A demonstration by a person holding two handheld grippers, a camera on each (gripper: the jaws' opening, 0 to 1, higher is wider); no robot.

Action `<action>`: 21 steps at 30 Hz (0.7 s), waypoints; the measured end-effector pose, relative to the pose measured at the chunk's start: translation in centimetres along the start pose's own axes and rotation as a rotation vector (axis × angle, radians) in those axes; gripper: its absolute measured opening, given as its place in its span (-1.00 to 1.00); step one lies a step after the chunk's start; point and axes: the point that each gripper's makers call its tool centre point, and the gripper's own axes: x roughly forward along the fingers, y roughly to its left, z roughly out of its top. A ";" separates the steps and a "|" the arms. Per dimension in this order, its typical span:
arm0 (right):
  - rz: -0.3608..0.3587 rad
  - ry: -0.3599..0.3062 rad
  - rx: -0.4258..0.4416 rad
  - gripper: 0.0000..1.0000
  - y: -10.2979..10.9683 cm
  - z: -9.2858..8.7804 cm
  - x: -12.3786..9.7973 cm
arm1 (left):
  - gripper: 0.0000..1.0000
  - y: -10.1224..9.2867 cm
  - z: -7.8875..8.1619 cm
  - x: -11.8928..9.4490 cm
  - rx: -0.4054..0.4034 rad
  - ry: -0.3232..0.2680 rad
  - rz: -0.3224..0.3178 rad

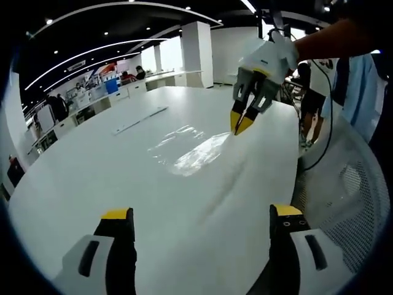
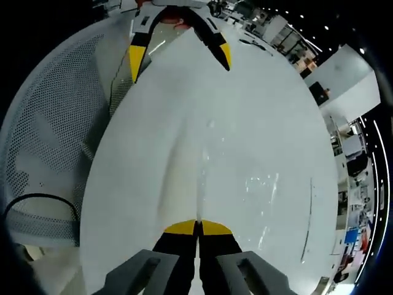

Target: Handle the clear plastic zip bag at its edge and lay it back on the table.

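Observation:
The clear plastic zip bag (image 1: 187, 150) lies flat on the white table (image 1: 92, 178), showing mostly as glare. My right gripper (image 1: 242, 126) comes down from the upper right, its yellow tips shut together at the bag's right edge. In the right gripper view its jaws (image 2: 198, 227) are closed on that edge, and a crease runs away from them across the bag (image 2: 258, 184). My left gripper (image 1: 201, 213) stands wide open, well short of the bag, with nothing between its fingers. It shows across the table (image 2: 153, 123) in the right gripper view as the open left gripper (image 2: 180, 55).
A thin long strip (image 1: 140, 120) lies on the table beyond the bag. A white mesh chair (image 1: 344, 190) (image 2: 49, 123) stands at the table's edge, with a black cable (image 1: 325, 135) (image 2: 37, 200) hanging by it. Desks and people are far behind.

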 end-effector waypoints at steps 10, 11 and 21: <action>-0.006 0.001 -0.042 -1.00 0.4 0.5 -0.9 | 0.59 -1.2 0.2 0.4 0.084 0.023 -0.032; -0.007 0.001 -0.043 -1.00 0.4 0.5 -0.9 | 0.57 -1.3 0.3 0.3 0.084 0.024 -0.033; -0.012 -0.003 -0.092 -1.00 1.3 1.2 -1.6 | 0.31 -2.2 1.0 0.8 0.117 0.023 -0.064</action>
